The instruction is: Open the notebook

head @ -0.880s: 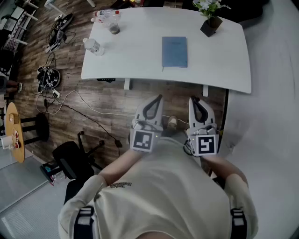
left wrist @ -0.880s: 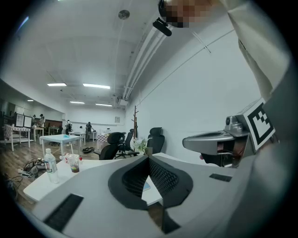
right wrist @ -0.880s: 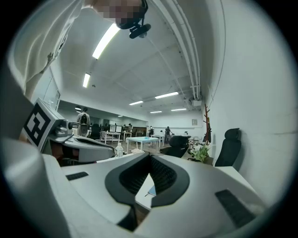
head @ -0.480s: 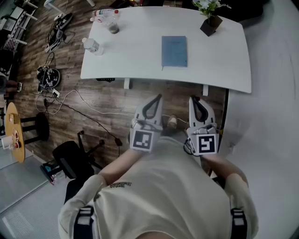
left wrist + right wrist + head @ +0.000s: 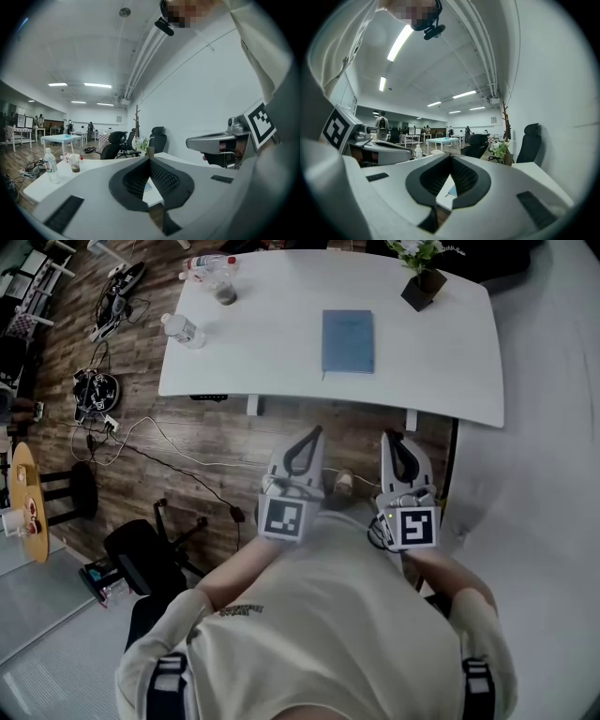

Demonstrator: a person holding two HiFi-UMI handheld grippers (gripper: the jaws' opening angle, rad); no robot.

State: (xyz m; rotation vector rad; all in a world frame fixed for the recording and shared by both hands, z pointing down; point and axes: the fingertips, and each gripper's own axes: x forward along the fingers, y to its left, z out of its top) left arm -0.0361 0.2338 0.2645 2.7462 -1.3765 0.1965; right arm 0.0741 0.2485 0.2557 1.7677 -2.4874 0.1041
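Note:
A closed blue notebook [image 5: 348,341] lies flat near the middle of the white table [image 5: 272,352]. Both grippers are held close to the person's chest, well short of the table's near edge. The left gripper [image 5: 317,434] is shut, tips touching, nothing in it. My right gripper [image 5: 389,440] is likewise shut and empty. In the left gripper view a sliver of the notebook [image 5: 147,187] shows through the gap below the meeting jaws. The right gripper view shows the notebook [image 5: 452,190] the same way.
A potted plant [image 5: 422,276] stands at the table's far right. Water bottles [image 5: 184,331] and a cup [image 5: 225,294] sit at its left end. Cables and gear [image 5: 97,395] litter the wooden floor to the left. A black office chair [image 5: 141,559] stands beside the person.
The head view has shifted slightly, so the table sits a touch higher and further left in it. Both grippers stay shut and near the chest.

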